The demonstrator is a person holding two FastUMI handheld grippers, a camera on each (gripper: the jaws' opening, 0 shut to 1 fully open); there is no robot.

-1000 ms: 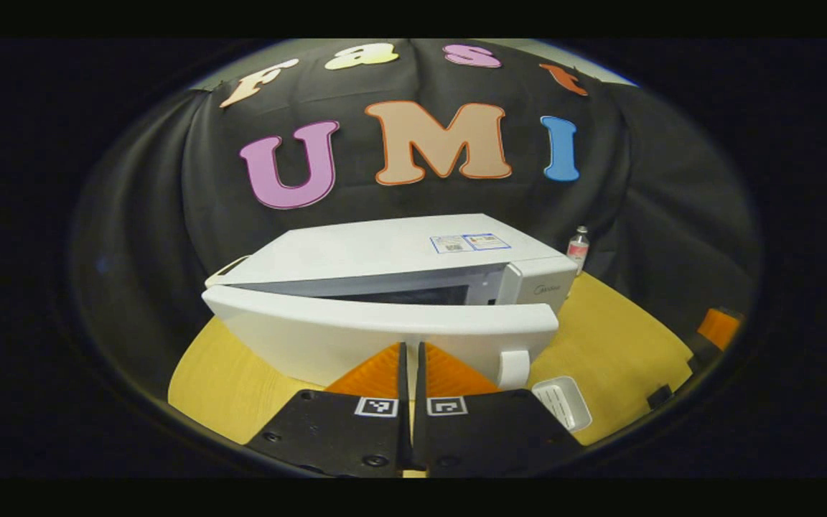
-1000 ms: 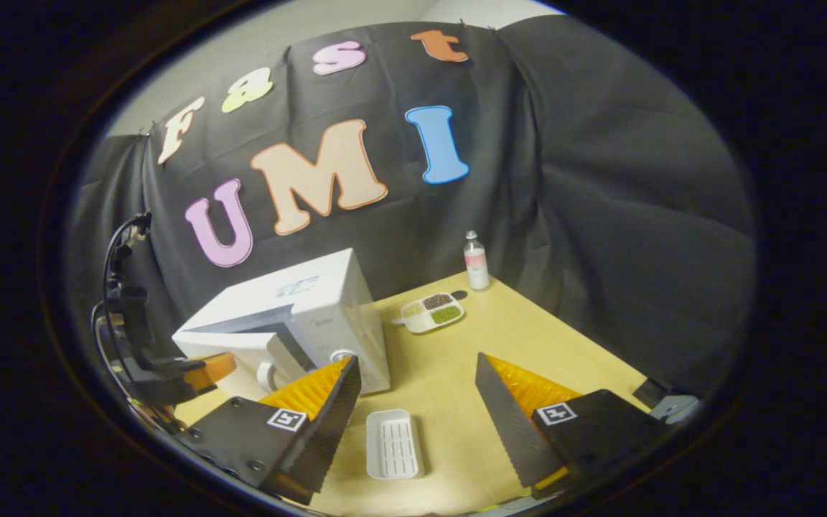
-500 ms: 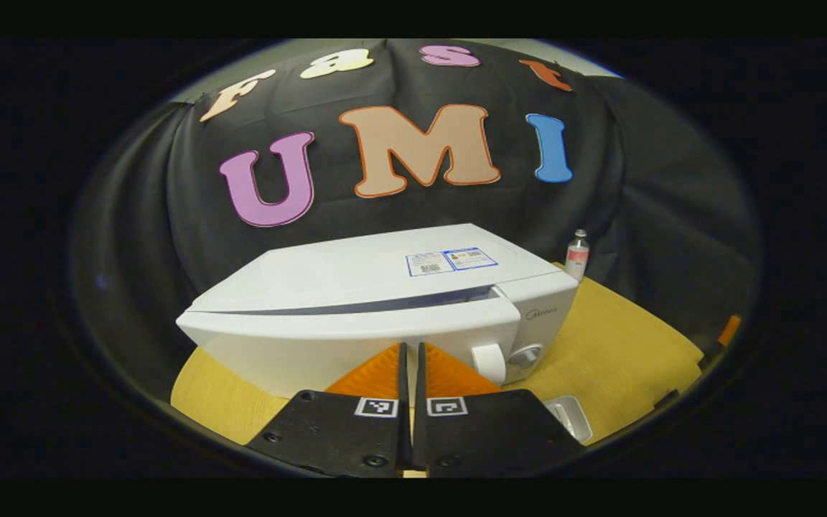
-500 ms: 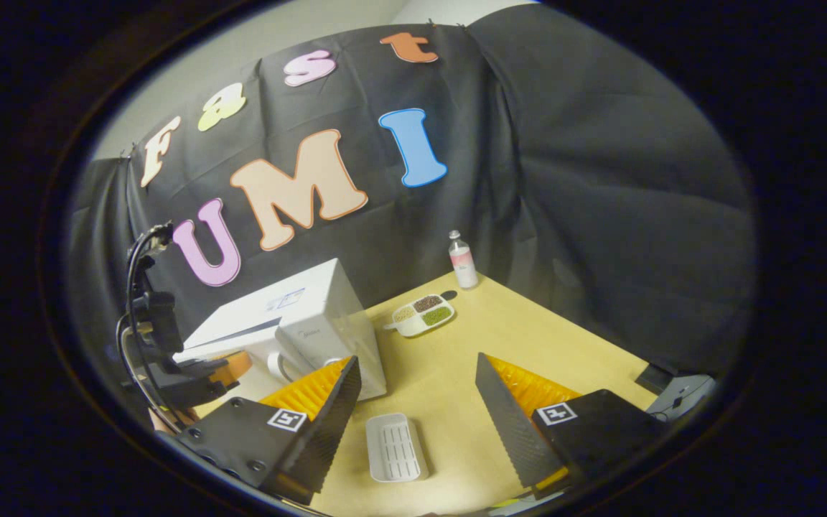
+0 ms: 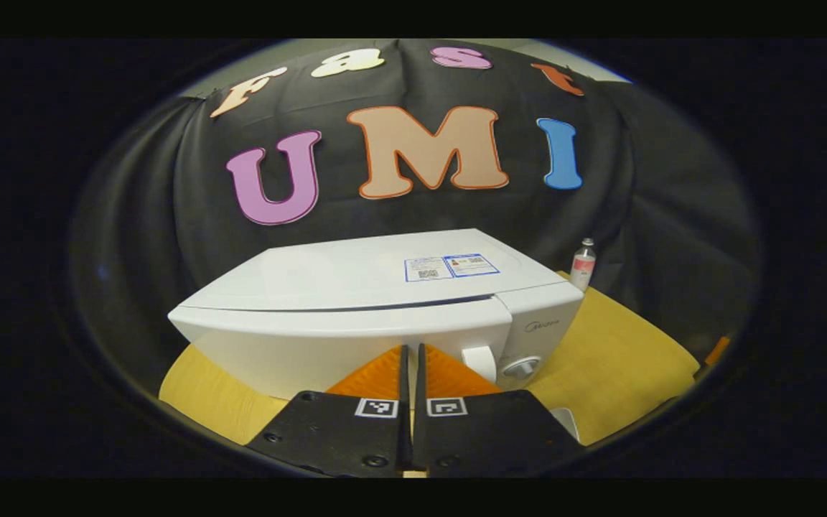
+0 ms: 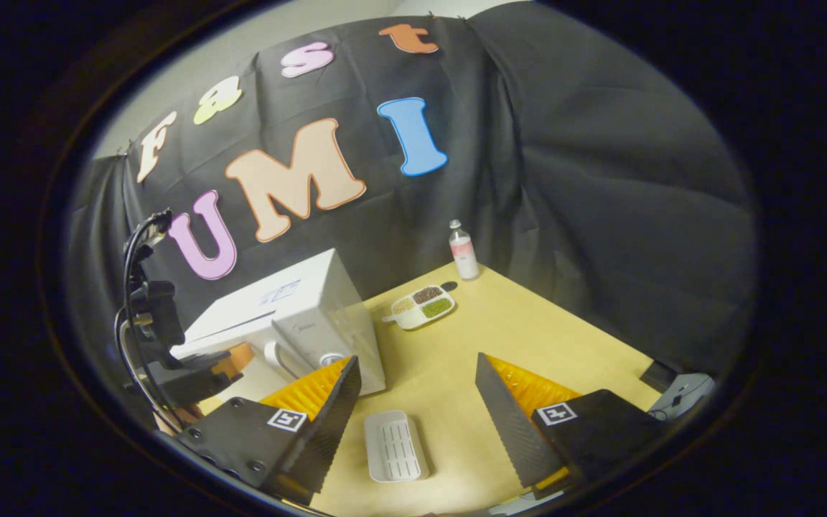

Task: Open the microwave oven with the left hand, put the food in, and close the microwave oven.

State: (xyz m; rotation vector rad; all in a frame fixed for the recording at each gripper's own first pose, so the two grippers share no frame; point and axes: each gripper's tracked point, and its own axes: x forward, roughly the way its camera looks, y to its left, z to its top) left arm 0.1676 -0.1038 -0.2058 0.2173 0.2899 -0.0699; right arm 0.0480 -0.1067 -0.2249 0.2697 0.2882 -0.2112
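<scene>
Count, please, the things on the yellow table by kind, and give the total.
Microwave oven: 1
Bottle: 1
Divided food tray: 1
Empty white tray: 1
Total: 4

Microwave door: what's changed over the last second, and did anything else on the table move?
The microwave door swung from ajar to nearly flush with the microwave, pushed by the shut left gripper. The right gripper stayed open above the white tray. The divided food dish and bottle kept their places.
</scene>
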